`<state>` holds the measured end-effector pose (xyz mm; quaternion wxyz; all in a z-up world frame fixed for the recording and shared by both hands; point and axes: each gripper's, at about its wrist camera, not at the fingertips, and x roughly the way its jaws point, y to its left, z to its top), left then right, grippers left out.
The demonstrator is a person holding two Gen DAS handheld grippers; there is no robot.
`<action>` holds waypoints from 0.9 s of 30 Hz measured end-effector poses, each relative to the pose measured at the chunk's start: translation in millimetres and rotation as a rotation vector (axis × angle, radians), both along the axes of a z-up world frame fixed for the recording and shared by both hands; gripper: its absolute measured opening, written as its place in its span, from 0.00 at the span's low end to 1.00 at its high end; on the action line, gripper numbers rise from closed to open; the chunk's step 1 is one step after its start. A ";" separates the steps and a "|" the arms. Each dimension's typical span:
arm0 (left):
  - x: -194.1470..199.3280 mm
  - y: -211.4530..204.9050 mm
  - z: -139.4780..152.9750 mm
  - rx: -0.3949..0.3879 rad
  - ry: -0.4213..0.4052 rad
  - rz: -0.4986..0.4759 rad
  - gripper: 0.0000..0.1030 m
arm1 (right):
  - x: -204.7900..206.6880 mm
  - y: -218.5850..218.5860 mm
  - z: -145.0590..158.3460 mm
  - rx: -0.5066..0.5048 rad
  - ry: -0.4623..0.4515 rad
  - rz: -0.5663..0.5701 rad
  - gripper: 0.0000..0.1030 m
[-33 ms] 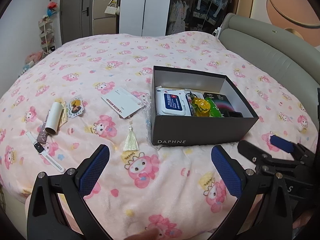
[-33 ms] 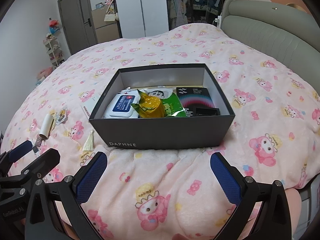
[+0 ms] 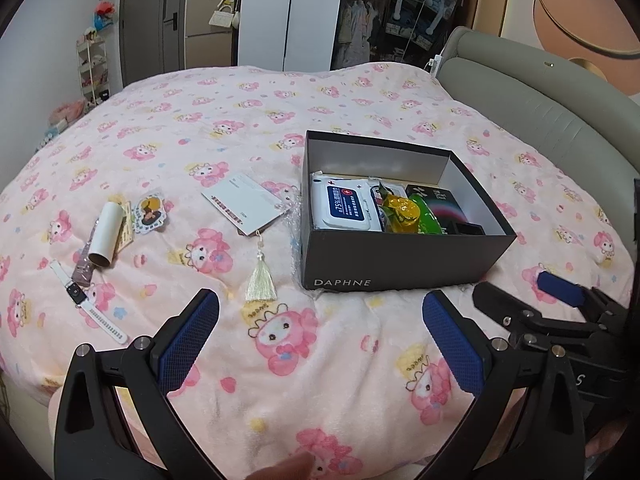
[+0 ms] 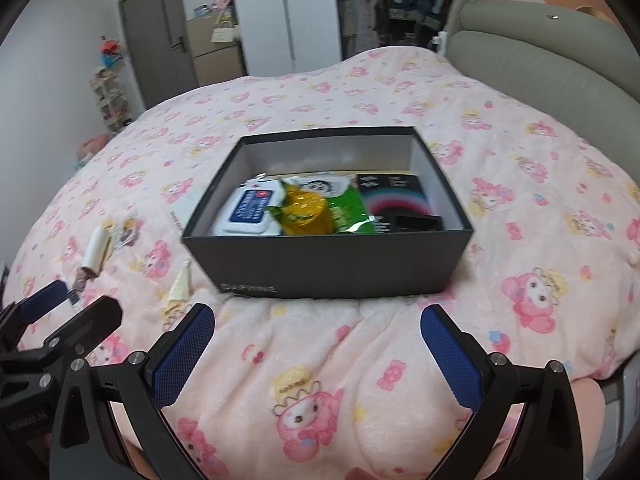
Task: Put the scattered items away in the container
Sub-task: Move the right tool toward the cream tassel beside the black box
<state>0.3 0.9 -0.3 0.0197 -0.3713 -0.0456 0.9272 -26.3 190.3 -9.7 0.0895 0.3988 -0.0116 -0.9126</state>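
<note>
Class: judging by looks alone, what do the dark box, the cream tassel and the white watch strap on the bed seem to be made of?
Dark grey rectangular box: likely matte cardboard, given its thin straight walls and pale inner lining.
Cream tassel: fine thread, seemingly silky, with strands flaring from a bound neck.
White watch strap: probably soft silicone or rubber; smooth, bending, with rows of holes.

Left tool [image 3: 320,332] agape, empty; right tool [image 4: 318,340] likewise.

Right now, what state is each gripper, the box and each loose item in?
Left gripper: open, empty.
Right gripper: open, empty.
Dark grey cardboard box: lidless, partly filled.
White wipes pack: inside box, flap shut.
White tasselled card: flat on bedspread, beside box.
White paper tube: lying on its side.
White-strapped watch: unbuckled, laid out.
</note>
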 end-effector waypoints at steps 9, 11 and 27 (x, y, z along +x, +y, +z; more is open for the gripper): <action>1.5 -41.6 -3.5 0.121 0.021 0.018 0.99 | -14.2 -58.6 -1.6 -0.038 -0.022 0.199 1.00; 1.7 -61.1 -7.9 0.139 0.013 0.059 0.99 | -17.4 -71.6 -2.0 -0.046 -0.027 0.243 1.00; -11.6 -205.1 -66.1 0.249 -0.106 0.392 0.70 | -54.3 -222.1 -54.7 0.085 -0.097 0.536 0.57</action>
